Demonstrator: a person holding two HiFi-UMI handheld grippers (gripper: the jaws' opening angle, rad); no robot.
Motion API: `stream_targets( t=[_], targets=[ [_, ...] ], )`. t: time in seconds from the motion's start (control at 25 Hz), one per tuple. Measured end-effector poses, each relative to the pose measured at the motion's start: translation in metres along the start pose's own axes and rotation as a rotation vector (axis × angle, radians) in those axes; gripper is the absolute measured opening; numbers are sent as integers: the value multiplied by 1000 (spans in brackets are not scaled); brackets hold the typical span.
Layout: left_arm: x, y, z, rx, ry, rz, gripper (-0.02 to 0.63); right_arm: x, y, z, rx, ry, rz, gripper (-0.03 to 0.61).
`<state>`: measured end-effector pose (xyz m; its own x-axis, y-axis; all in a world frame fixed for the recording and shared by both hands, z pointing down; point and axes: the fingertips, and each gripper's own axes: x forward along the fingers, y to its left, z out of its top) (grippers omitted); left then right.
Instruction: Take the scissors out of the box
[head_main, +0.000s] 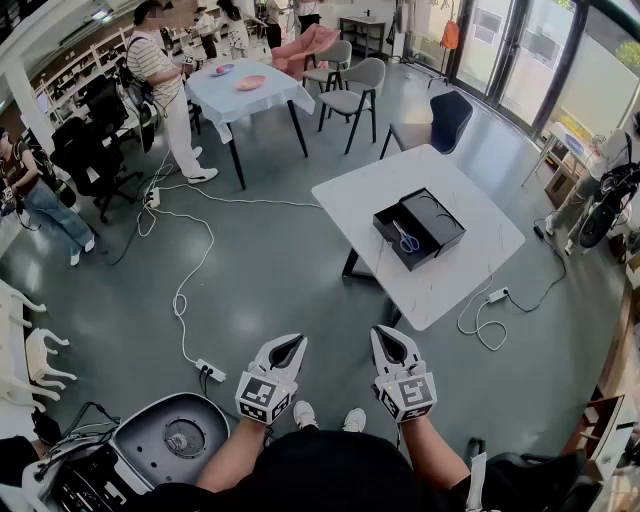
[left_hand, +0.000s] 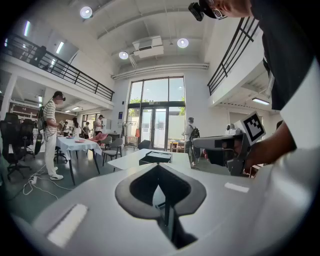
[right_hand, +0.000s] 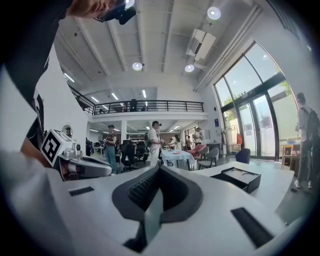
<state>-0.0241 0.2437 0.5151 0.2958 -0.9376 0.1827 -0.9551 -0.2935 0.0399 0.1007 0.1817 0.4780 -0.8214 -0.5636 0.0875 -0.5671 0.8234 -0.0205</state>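
A black box (head_main: 398, 243) stands open on the white table (head_main: 470, 270), its lid (head_main: 438, 218) beside it. Blue-handled scissors (head_main: 406, 240) lie inside the box. Both grippers are held low near the person's body, well short of the table. The left gripper (head_main: 297, 343) and the right gripper (head_main: 380, 333) are shut with nothing in them. In the left gripper view the box (left_hand: 157, 157) is far ahead beyond the closed jaws of the left gripper (left_hand: 159, 168), and the scissors are hidden. In the right gripper view the box (right_hand: 241, 179) sits to the right of the right gripper (right_hand: 160, 171).
A grey floor separates me from the table. A white cable and power strip (head_main: 208, 369) run across the floor on the left. A robot base (head_main: 175, 438) sits at the lower left. Further back stand another table (head_main: 245, 92), chairs (head_main: 357, 92) and several people.
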Motion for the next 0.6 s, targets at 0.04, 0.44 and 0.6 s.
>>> stream_targets(
  t=[0.04, 0.44, 0.6],
  targets=[
    [-1, 0, 1, 0, -1, 5, 9, -2, 0, 2, -2, -3, 0, 6],
    [-14, 20, 0, -6, 9, 4, 9, 12, 22, 8, -15, 4, 5, 6],
    [-17, 25, -6, -9, 11, -11, 9, 18, 28, 7, 3, -11, -9, 6]
  ],
)
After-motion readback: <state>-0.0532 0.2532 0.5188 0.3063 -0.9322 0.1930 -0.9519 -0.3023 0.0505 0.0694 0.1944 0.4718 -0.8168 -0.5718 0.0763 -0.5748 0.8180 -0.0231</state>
